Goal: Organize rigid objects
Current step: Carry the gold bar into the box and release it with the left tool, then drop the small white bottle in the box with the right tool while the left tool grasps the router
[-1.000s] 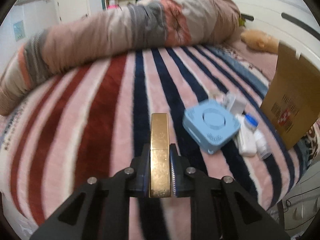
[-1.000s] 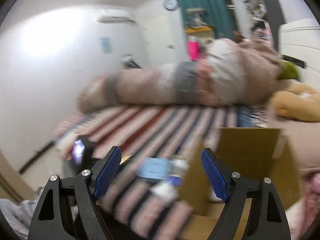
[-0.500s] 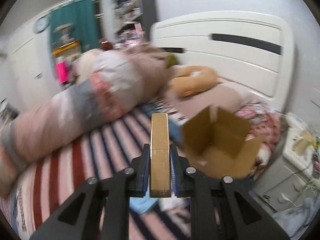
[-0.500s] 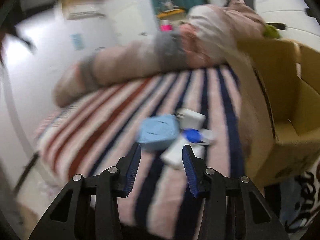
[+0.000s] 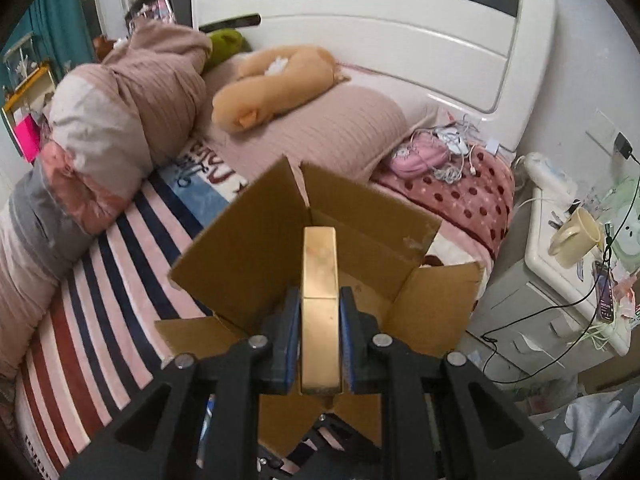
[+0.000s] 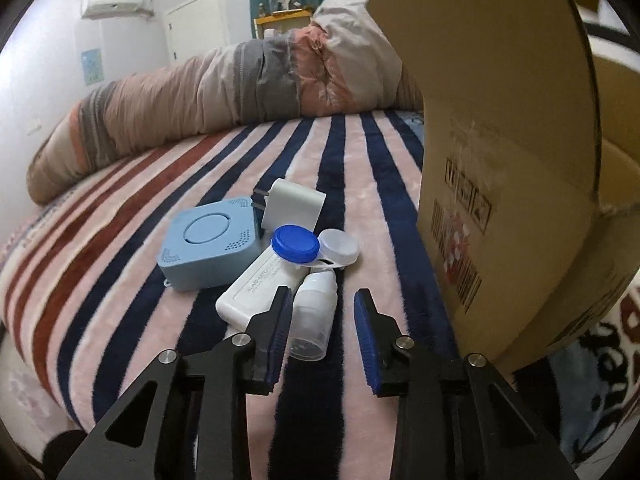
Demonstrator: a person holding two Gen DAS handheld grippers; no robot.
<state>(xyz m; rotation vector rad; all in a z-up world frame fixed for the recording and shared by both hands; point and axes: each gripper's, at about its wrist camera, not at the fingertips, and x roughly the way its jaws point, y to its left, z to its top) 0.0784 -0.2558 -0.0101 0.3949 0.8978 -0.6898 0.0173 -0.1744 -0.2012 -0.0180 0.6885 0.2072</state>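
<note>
A: What is seen at the bottom centre of the left wrist view?

B: The left gripper (image 5: 319, 340) is seen clamped on a gold rectangular bar (image 5: 319, 304), which is pinched between the blue pads and pointed up the frame. Behind and below it, the open cardboard box (image 5: 360, 216) is spread across the middle, flaps splayed, on the striped blanket (image 5: 120, 264).

A: And in the right wrist view?

B: The right gripper (image 6: 320, 332) is shown spread apart at lower centre. A small clear bottle (image 6: 314, 314) is framed between the fingers, lying on its side; the left pad appears close to it, but contact cannot be told. Just above it, a white flat case (image 6: 256, 284) and a blue-capped lens case (image 6: 312, 246) are piled together. A light blue square device (image 6: 210, 242) is found left of centre, with a white plug adapter (image 6: 292, 204) behind it. The box wall (image 6: 500, 160) fills the right side.
</note>
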